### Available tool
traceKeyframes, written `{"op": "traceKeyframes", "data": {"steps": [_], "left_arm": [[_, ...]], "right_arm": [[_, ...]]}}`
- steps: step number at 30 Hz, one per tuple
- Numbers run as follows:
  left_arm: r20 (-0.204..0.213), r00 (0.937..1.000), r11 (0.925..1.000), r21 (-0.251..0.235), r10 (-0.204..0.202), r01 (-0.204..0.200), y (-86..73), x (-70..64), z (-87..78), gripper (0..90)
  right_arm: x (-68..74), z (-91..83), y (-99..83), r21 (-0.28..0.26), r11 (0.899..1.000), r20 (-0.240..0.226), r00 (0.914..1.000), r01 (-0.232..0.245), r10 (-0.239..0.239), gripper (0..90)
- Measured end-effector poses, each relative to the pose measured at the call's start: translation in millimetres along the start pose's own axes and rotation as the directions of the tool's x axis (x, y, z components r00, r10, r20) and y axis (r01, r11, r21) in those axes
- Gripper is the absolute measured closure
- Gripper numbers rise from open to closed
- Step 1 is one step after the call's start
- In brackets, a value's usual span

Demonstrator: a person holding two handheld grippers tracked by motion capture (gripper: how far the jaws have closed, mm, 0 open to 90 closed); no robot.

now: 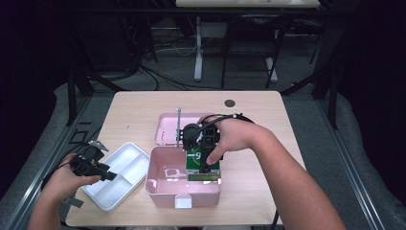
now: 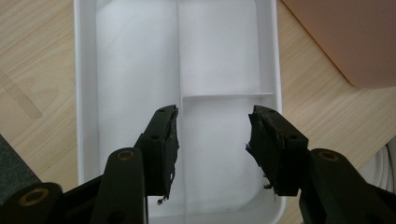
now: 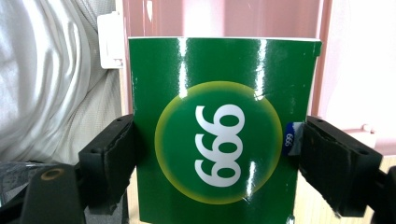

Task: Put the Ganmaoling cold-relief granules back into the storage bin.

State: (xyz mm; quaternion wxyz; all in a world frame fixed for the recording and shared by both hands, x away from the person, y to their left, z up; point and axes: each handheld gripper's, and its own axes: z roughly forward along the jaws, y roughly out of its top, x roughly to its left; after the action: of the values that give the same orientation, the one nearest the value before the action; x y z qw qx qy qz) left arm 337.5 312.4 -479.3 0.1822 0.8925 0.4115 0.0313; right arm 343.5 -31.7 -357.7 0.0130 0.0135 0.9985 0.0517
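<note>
Two claws work: the right claw [image 3: 215, 149] grips a green box [image 3: 219, 140] over the pink container [image 1: 163, 191]; the left claw [image 2: 212, 149] hangs wide above the white tray [image 2: 84, 93].

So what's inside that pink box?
A green carton marked 999 stands in the pink box, at its right side, clamped by the right hand-held gripper. The rest of the floor looks bare; whatever lies under the carton is hidden.

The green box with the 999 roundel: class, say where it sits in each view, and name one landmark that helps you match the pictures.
High view: green box right of centre, standing in the pink case, under the right gripper.
Left gripper view: not in it.
Right gripper view: centre, clamped between the jaws.
Shared landmark: the pink case, top right in the left gripper view, behind the box in the right gripper view.
</note>
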Motion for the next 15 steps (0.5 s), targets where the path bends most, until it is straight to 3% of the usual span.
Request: {"op": "traceKeyframes", "data": {"steps": [8,15], "left_arm": [[0.0,1.0,1.0,0.001,0.0,0.0,-0.3,-0.2,-0.1,51.5],[-0.001,1.0,1.0,0.002,0.0,0.0,-0.4,0.5,0.1,51.5]], "right_arm": [[-0.2,11.7,2.2,0.02,1.0,0.0,0.9998,0.02,-0.02,17.1],[-2.4,31.8,1.3,0.035,0.999,-0.006,0.9996,0.027,-0.027,17.1]]}}
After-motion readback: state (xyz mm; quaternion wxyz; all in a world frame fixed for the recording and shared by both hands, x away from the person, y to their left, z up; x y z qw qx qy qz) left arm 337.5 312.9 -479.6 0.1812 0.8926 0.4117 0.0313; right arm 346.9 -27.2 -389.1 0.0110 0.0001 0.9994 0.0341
